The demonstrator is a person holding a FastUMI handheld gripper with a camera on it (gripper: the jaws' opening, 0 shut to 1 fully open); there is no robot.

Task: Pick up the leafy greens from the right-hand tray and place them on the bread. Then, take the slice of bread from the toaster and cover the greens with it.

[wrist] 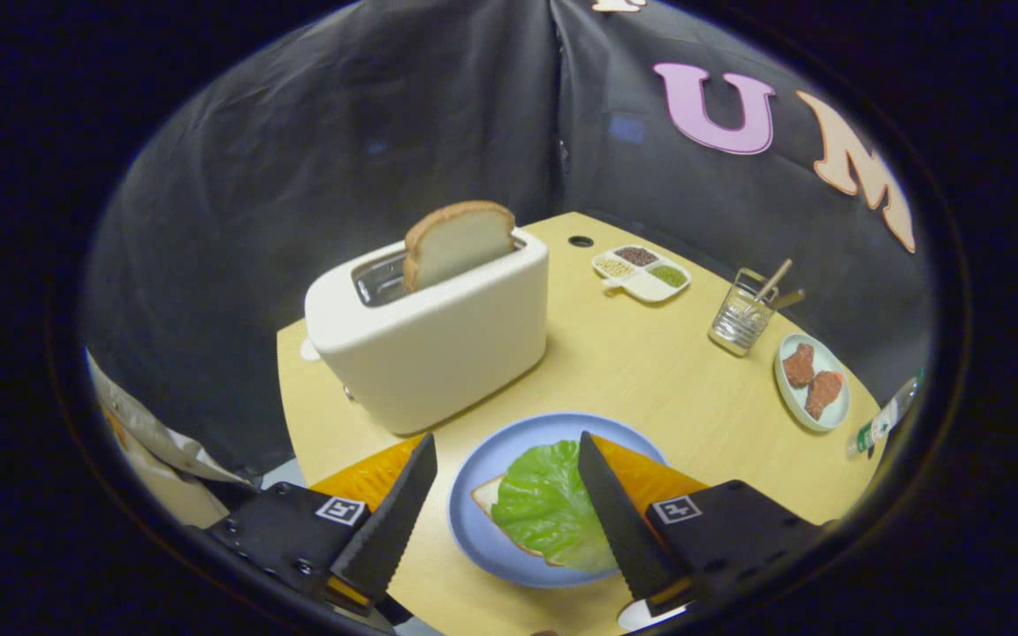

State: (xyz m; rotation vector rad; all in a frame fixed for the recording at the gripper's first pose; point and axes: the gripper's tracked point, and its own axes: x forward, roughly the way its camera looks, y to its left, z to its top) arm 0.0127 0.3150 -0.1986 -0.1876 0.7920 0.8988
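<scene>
Leafy greens (549,508) lie on the bread (484,496) at lower centre, between the spread, empty fingers (506,442).

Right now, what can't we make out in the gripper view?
- Bread on the plate: mostly hidden under the lettuce.
- Toaster slice: lower part sunk in the toaster slot.
- Seasoning tray: contents too small to identify.
- Gripper: fingers open, holding nothing.
</scene>
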